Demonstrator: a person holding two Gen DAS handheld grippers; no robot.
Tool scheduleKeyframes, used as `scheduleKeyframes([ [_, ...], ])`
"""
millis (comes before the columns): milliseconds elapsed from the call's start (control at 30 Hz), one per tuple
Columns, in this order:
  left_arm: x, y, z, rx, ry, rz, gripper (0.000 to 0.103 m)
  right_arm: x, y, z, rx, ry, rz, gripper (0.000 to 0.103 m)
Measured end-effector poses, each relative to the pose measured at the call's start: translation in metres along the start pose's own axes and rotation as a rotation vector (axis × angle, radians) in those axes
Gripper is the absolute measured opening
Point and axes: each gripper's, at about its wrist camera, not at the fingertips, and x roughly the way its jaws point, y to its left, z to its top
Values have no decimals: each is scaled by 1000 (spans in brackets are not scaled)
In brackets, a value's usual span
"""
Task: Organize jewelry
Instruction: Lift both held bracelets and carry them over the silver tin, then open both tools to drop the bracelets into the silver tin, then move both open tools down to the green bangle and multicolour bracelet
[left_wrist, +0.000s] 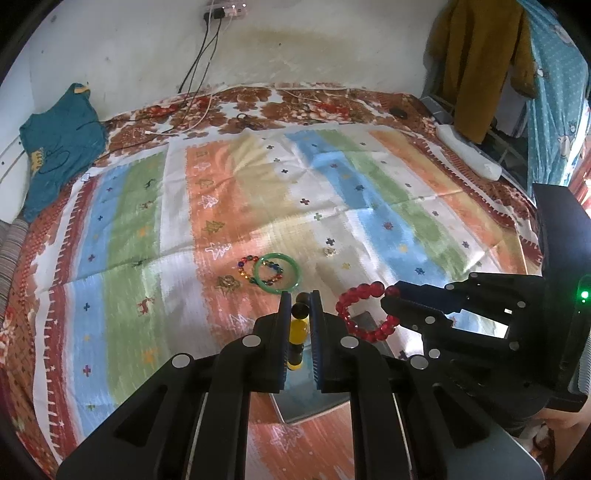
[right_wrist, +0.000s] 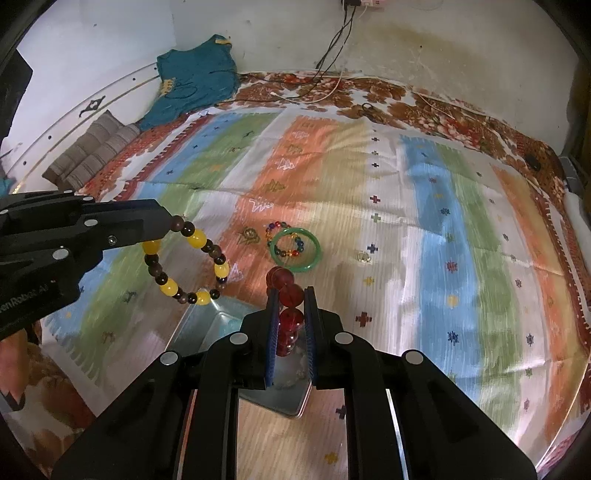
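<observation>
**Two bracelets held over the tin**

The left gripper (left_wrist: 299, 299) is clenched on the yellow bracelet (right_wrist: 186, 260), pinching it at one bead so the loop hangs free just above the tin (right_wrist: 221, 317). The right gripper (right_wrist: 290, 295) is clenched on the red bracelet (left_wrist: 364, 314) in the same way, its beads stacked between the fingers, also over the tin. Judging by this, both are lifted clear of the cloth (right_wrist: 424, 221) so they can be lowered into the tin, which seems to be the place for collecting the jewelry.

Beyond the tin, the green bangle (right_wrist: 295, 250) lies flat on the cloth, overlapping a multicolour bracelet (right_wrist: 282, 236). A small ring-like piece (right_wrist: 363, 257) sits to the right of the bangle, apart from it. These look not yet gathered.

On the left gripper's body, white lettering shows in the right wrist view; it seems to end in "Robot AI", but the start is cut off.
</observation>
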Motion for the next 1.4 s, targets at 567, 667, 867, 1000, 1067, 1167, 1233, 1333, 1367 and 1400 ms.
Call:
scheduleKeyframes([
  [567,10,25,-10,-77,63,84,26,12,-11,-10,16,53,-52,36],
  [667,15,27,-8,-78,70,101,32,14,-11,-8,19,59,-49,39],
  [867,26,33,-4,-85,83,127,36,22,-13,-3,28,76,-37,48],
  [1000,36,39,-1,-107,94,157,43,32,-15,1,40,90,-38,52],
  [1067,45,43,2,-114,108,178,43,36,-16,3,46,96,-46,52],
  [1167,53,47,6,-114,116,201,44,45,-19,7,56,107,-53,57],
  [1233,56,50,7,-109,119,211,46,50,-22,9,66,110,-47,60],
  [1333,62,55,10,-103,124,225,47,57,-25,12,70,118,-56,61],
  [1367,64,57,11,-109,127,224,47,58,-26,14,71,119,-57,61],
  [1400,67,59,13,-116,131,221,48,60,-27,15,71,120,-56,62],
])
